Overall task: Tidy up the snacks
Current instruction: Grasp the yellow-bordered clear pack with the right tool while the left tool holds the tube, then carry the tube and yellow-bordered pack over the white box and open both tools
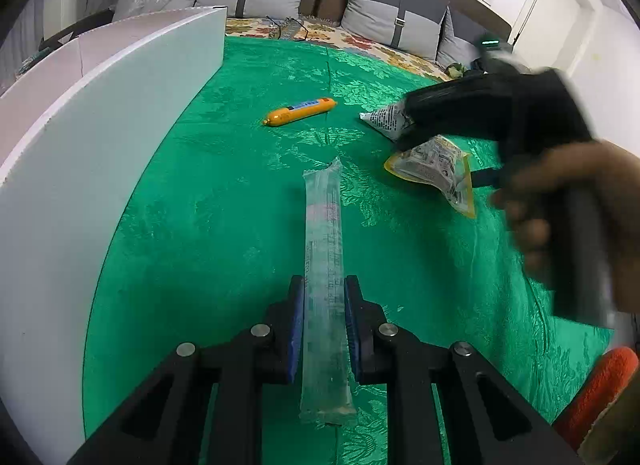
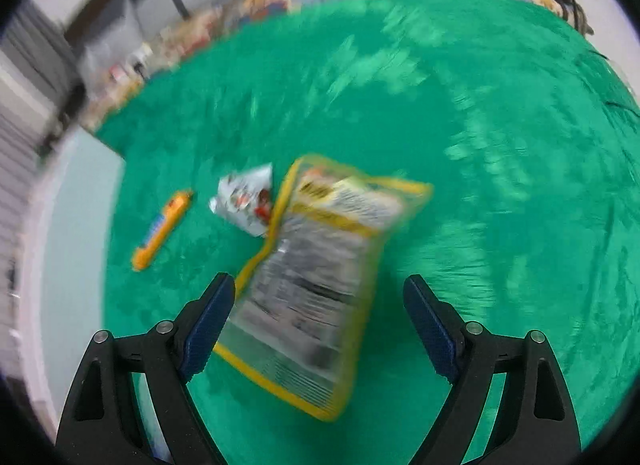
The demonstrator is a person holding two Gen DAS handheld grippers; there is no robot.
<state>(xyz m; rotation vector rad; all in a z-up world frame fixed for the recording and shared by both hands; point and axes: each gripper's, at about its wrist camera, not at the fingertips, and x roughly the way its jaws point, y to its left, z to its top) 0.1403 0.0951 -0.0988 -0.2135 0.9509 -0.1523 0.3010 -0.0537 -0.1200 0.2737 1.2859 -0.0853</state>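
Left wrist: left gripper (image 1: 324,325) clenches a long clear plastic tube packet (image 1: 324,265); right gripper (image 2: 320,329) gapes over a yellow-edged flat pouch (image 2: 316,285) near it.

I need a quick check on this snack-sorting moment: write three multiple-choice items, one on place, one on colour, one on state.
1. Where is the white bin?
A. left of the green cloth
B. right
C. on the sofa

2. What colour is the sausage stick?
A. red
B. orange
C. white

3. The left gripper is
A. wide open
B. shut on the clear tube snack
C. holding the yellow-edged packet

Answers: 1 A, its wall runs along the cloth's left edge; 2 B, orange wrapper; 3 B, both fingers press the tube's sides, while the right gripper gapes around the packet.
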